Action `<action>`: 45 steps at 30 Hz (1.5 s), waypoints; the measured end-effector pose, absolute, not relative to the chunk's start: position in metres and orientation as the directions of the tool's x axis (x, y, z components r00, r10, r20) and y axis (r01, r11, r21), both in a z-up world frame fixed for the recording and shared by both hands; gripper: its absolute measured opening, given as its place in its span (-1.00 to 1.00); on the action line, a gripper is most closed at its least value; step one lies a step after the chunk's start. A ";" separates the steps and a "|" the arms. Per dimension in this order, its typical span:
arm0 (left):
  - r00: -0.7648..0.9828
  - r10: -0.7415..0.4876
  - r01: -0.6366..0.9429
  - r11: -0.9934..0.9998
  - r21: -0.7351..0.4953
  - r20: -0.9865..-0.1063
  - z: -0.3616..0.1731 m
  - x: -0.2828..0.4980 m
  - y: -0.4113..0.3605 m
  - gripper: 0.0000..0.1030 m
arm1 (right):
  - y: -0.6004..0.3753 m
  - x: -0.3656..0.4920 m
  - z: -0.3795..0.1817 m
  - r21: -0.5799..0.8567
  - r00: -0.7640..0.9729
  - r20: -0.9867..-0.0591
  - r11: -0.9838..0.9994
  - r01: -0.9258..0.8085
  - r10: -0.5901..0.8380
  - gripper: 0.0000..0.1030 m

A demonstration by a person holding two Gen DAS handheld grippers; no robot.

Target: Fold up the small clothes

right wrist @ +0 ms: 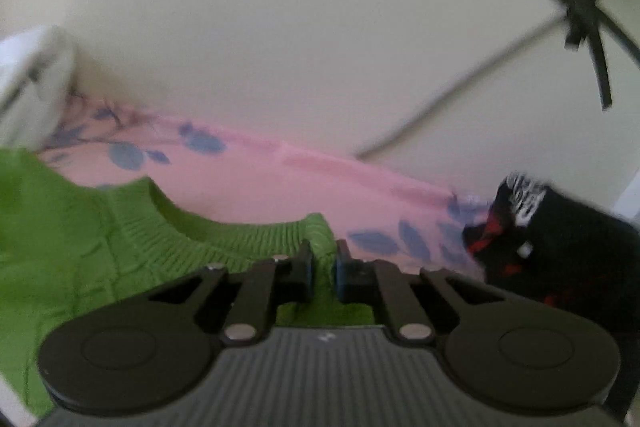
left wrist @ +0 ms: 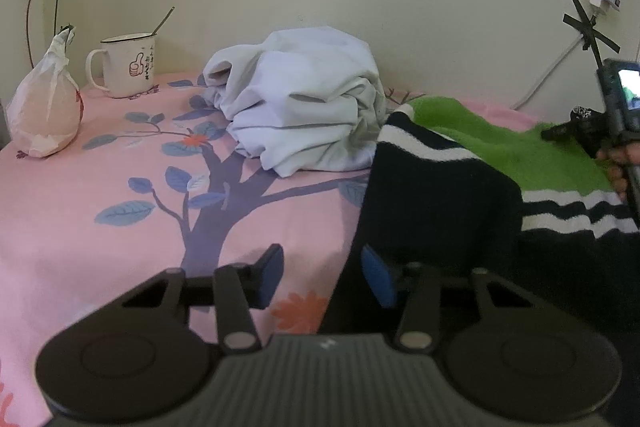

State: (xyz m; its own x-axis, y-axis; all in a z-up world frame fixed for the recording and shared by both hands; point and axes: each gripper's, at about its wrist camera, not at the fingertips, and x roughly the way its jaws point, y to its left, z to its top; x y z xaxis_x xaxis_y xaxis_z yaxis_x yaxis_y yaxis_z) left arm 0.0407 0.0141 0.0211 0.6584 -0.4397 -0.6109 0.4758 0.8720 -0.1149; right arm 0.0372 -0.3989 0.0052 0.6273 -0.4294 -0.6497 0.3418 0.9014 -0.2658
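A knit sweater, green on top with navy and white stripes [left wrist: 460, 163], lies on the pink floral bedsheet [left wrist: 100, 227]. My left gripper [left wrist: 322, 277] is open at the sweater's left edge; its right finger overlaps the navy fabric. My right gripper [right wrist: 324, 271] is shut on the green collar end of the sweater [right wrist: 320, 239]; the ribbed neckline [right wrist: 200, 231] curves off to the left. The right gripper with the hand holding it also shows in the left wrist view [left wrist: 616, 131].
A crumpled white garment [left wrist: 304, 107] lies by the wall. An enamel mug with a spoon [left wrist: 126, 65] and a tied plastic bag [left wrist: 46, 107] stand at the far left. A black patterned garment [right wrist: 552, 239] lies at the right. Taped cables [left wrist: 592, 27] run on the wall.
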 end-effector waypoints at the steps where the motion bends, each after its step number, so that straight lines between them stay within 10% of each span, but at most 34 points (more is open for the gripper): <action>1: 0.659 -0.439 0.473 0.873 -0.117 -0.610 0.021 0.041 0.015 -0.15 | -0.397 0.041 -0.002 -0.279 0.605 -0.675 0.905 0.322 -0.423 -0.95; 3: 0.660 -0.439 0.470 0.874 -0.121 -0.610 0.021 0.041 0.016 -0.15 | -0.385 0.040 -0.006 -0.368 0.605 -0.642 0.882 0.295 -0.471 -0.72; 5: 0.660 -0.442 0.468 0.875 -0.128 -0.608 0.021 0.041 0.018 -0.13 | -0.377 0.033 0.005 -0.373 0.610 -0.635 0.880 0.295 -0.474 0.15; 19: 0.685 -0.548 0.481 0.835 -0.268 -0.480 0.054 0.051 0.068 0.13 | -0.224 -0.091 0.099 -0.079 0.805 -0.569 0.963 -0.259 0.169 0.07; 33: 0.778 -0.453 0.354 0.889 -0.292 -0.435 0.043 0.078 0.122 0.22 | -0.073 -0.094 0.044 -0.021 0.506 -0.727 0.722 -0.692 0.464 0.61; 36: 0.770 -0.460 0.353 0.884 -0.305 -0.443 0.041 0.079 0.126 0.22 | -0.059 -0.090 0.027 -0.027 0.477 -0.765 0.718 -0.695 0.433 0.37; 38: 0.769 -0.466 0.362 0.882 -0.303 -0.437 0.041 0.077 0.125 0.22 | -0.061 -0.087 0.031 0.013 0.472 -0.747 0.720 -0.693 0.468 -0.82; 39: 0.770 -0.467 0.365 0.881 -0.300 -0.435 0.041 0.076 0.124 0.22 | -0.060 -0.086 0.035 0.003 0.475 -0.749 0.719 -0.695 0.462 -1.00; 45: 0.783 -0.449 0.332 0.887 -0.322 -0.430 0.041 0.079 0.132 0.23 | -0.079 -0.082 0.080 0.129 0.517 -0.664 0.764 -0.633 0.540 -1.00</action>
